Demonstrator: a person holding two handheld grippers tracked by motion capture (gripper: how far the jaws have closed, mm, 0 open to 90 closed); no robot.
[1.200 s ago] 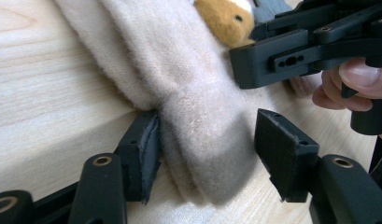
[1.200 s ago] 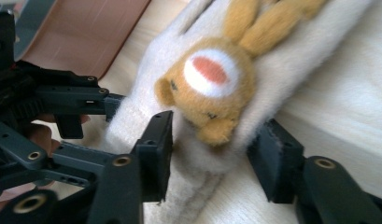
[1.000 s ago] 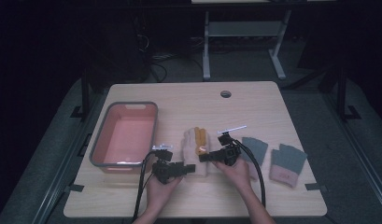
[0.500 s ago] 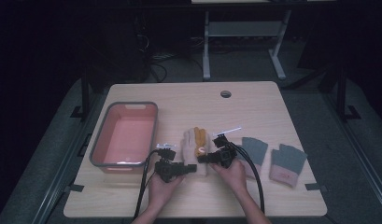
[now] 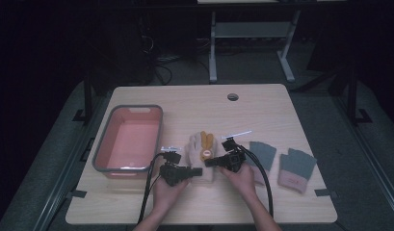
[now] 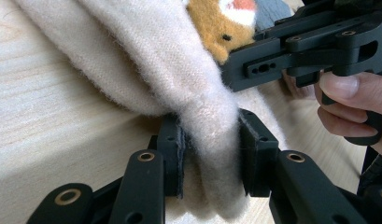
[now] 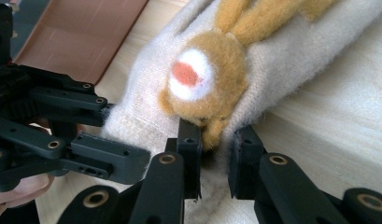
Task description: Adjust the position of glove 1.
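The cream glove [image 5: 200,153] is lying in the middle of the table [image 5: 262,103], just right of the pink tub [image 5: 129,139]. Both tongs have just been closing: the left gripper [image 6: 211,154] is pinching a fold of its cuff, and the right gripper [image 7: 215,149] is squeezing the edge by the fuzzy orange patch [image 7: 212,84]. Being soft, light and floppy, the glove is likely sagging wherever unsupported, so the thick cuff hem looks the surest hold.

Fuzzy cream knitted glove [image 6: 146,60]; matt pale wood table [image 5: 262,106]; smooth pink plastic tub [image 5: 104,159]
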